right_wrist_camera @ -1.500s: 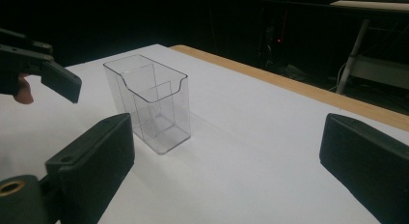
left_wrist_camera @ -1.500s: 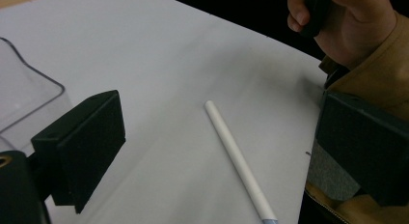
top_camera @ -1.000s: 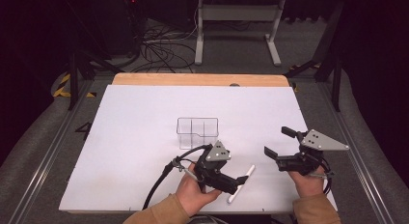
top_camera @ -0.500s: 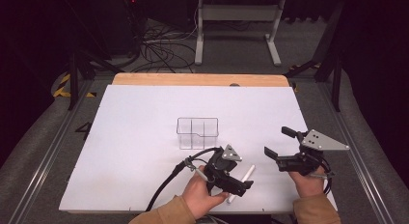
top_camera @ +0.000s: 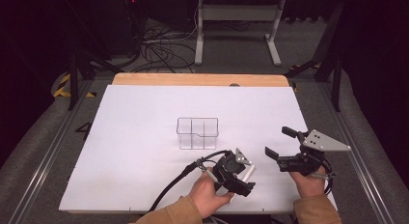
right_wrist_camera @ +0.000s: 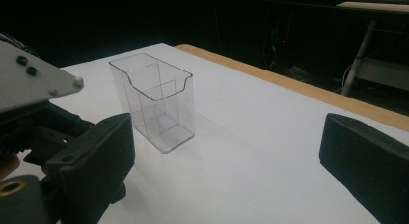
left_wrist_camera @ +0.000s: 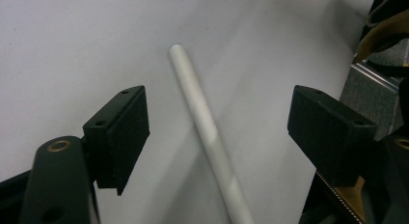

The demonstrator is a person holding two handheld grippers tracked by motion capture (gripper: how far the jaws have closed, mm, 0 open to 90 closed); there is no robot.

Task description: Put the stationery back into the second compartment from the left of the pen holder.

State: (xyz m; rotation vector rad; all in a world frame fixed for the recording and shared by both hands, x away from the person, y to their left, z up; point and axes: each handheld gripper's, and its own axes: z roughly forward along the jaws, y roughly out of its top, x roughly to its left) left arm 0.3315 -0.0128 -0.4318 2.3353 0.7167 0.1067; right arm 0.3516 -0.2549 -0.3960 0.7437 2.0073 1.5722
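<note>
Up close, white tube (left_wrist_camera: pixel 207 137) between parted left tongs (left_wrist_camera: pixel 218 132)

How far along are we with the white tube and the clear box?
Nothing is stowed: the clear box stands empty. In hand: the left gripper is open astride the white tube, which lies on the table, ungrasped. The right gripper hovers open. Grasping and any placing remain.

White tube (left_wrist_camera: pixel 208 137) cut off below.
</note>
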